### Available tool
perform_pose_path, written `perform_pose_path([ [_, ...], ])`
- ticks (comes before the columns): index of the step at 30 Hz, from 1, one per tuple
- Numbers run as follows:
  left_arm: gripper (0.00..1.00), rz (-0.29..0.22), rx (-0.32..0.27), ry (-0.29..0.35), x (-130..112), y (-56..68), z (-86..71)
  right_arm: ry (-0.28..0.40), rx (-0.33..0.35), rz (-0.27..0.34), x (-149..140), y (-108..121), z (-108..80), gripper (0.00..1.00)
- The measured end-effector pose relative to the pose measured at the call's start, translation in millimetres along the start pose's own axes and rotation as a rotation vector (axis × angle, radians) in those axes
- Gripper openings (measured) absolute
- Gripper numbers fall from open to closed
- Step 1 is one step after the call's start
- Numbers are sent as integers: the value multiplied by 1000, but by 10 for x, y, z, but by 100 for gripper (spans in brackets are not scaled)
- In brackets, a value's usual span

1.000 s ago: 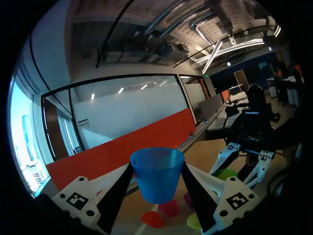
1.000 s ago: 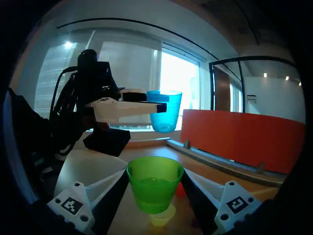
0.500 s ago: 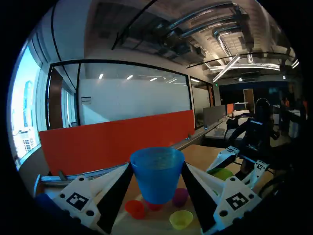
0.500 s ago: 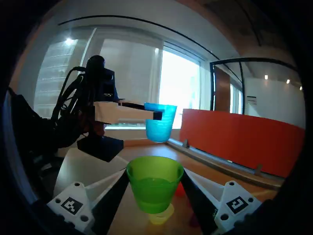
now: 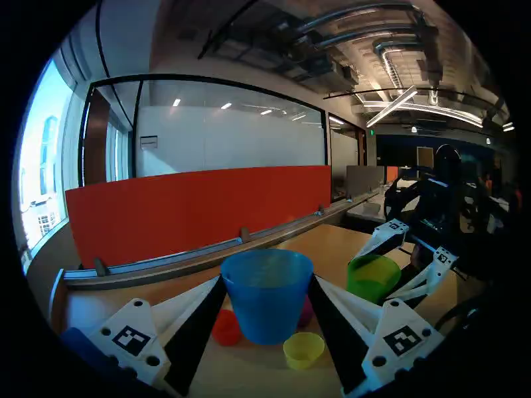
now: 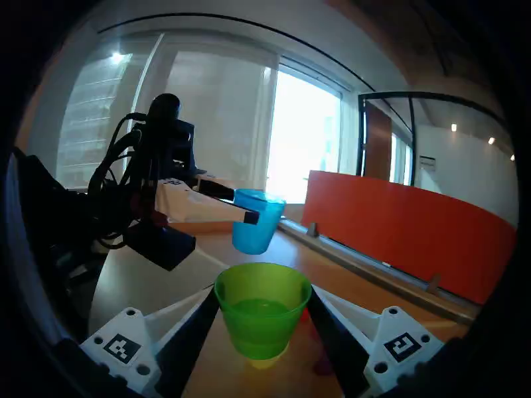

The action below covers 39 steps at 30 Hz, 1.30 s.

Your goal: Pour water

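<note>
The left tool point(image 5: 267, 282) is clamped on a blue translucent plastic cup point(image 5: 267, 305). Both fingers press its sides, and the cup stands upright at 6 o'clock in the left gripper view. The right tool point(image 6: 263, 295) grips a green translucent plastic cup point(image 6: 263, 318) the same way, upright, with liquid in its lower part. In the right gripper view the blue cup hangs at 11 o'clock, slightly tilted, apart from the green one and above the wooden counter point(image 5: 332, 242). On the counter near the blue cup sit a small red cup point(image 5: 226, 327), a small yellow cup point(image 5: 303, 348) and a purple cup point(image 5: 306, 312), which is partly hidden. I cannot tell whether the blue cup holds water.
</note>
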<state>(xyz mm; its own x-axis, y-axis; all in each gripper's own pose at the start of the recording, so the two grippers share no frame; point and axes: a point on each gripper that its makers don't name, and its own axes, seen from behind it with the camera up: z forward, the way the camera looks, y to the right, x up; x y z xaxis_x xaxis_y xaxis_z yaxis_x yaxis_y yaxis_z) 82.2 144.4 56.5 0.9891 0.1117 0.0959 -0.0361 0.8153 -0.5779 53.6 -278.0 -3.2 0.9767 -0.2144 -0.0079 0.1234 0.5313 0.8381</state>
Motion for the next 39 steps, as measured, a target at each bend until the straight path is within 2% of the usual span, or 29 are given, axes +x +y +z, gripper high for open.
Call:
perform_pose_path([
  [5, 86, 2, -6, -24, -113, -21, -13, -26, -2, -2, -55, 42, -29, 92],
  [11, 86, 41, -3, -75, -316, -32, -43, -75, 2, -5, -176, 75, -64, 92],
  [27, 87, 71, -26, -181, -799, 71, -14, -166, 27, -2, -435, 88, -115, 92],
  [39, 87, 85, -43, -258, -1195, 154, 46, -243, 45, 18, -766, 61, -132, 92],
])
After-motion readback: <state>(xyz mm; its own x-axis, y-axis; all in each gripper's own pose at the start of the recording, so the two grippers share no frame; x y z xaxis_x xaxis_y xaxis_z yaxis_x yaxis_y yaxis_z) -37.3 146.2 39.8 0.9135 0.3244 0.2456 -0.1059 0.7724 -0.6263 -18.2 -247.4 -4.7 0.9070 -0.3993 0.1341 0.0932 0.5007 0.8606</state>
